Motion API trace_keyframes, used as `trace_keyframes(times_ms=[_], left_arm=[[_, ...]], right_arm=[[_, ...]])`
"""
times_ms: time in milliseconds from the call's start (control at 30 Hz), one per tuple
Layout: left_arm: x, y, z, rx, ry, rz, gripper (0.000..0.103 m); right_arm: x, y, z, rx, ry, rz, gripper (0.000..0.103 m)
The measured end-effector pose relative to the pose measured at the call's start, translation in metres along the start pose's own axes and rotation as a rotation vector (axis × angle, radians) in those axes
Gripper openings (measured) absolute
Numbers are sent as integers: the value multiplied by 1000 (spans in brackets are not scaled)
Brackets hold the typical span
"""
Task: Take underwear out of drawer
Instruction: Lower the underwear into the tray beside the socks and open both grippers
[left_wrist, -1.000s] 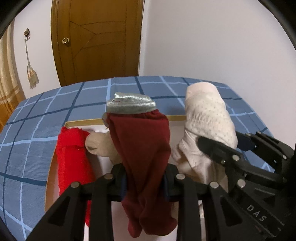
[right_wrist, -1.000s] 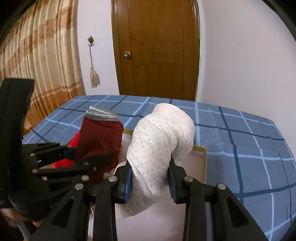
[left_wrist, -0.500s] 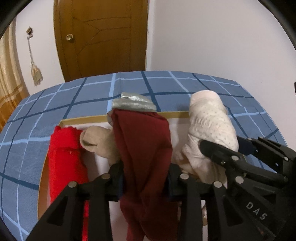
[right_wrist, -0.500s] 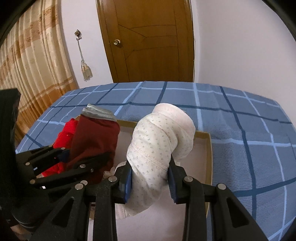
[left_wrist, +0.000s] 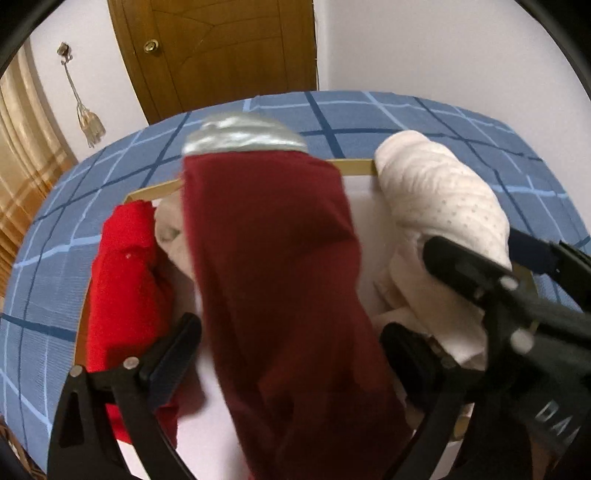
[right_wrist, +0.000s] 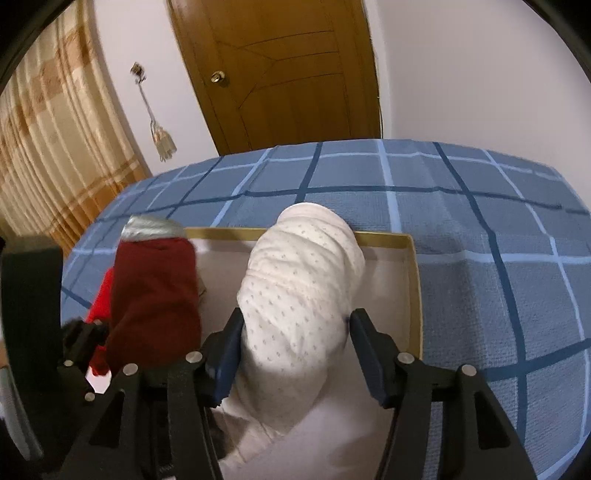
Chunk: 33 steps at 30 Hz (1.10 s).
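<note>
A shallow drawer (left_wrist: 351, 163) with a tan rim and white floor lies on a blue checked bed. In the left wrist view my left gripper (left_wrist: 291, 343) is open, its jaws spread wide either side of dark red underwear with a grey waistband (left_wrist: 273, 251), which stands between them, blurred. In the right wrist view my right gripper (right_wrist: 295, 341) is open around rolled white dotted underwear (right_wrist: 299, 291); its right finger is clear of the cloth. The drawer rim (right_wrist: 415, 288) shows there too, with the dark red underwear (right_wrist: 155, 291) at left.
Bright red underwear (left_wrist: 125, 280) and a beige piece (left_wrist: 173, 236) lie in the drawer's left part. The white underwear (left_wrist: 439, 206) and the right gripper's body (left_wrist: 517, 295) fill the right side. Behind the bed are a wooden door (right_wrist: 280, 74), a white wall and curtains (right_wrist: 48, 147).
Both grippers have opened: their jaws were clamped on the dark red and white underwear, now they stand apart. Both views have tipped down toward the drawer.
</note>
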<state>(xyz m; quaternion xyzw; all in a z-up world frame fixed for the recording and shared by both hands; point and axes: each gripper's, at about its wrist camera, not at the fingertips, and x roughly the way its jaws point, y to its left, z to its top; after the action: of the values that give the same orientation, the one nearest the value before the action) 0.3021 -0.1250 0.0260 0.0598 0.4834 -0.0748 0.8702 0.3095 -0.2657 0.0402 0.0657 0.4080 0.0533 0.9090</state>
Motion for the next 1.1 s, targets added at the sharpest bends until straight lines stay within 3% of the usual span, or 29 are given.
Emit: trace_keyframes(times_ms=[100,433,633,833,1100], left_arm=[[3,9,1,-47,21,-40,99],[0,7,2,-51,-8,-15,98],[-21,13,-4,-76,-141,-8,98],[-42,16,-10,-45,-255,27,98],[-75,20,-26,-44,-378,24,99]], right_arm=[[1,9,0,-46,5,-40,61],[-5,7,-1,-42,-31,-72,61],[-30,5,-4,-11,-167,-119,61],[-62,4,-14,15,-338,-107,61],[-94,9,-32,33,-446,-93,64]])
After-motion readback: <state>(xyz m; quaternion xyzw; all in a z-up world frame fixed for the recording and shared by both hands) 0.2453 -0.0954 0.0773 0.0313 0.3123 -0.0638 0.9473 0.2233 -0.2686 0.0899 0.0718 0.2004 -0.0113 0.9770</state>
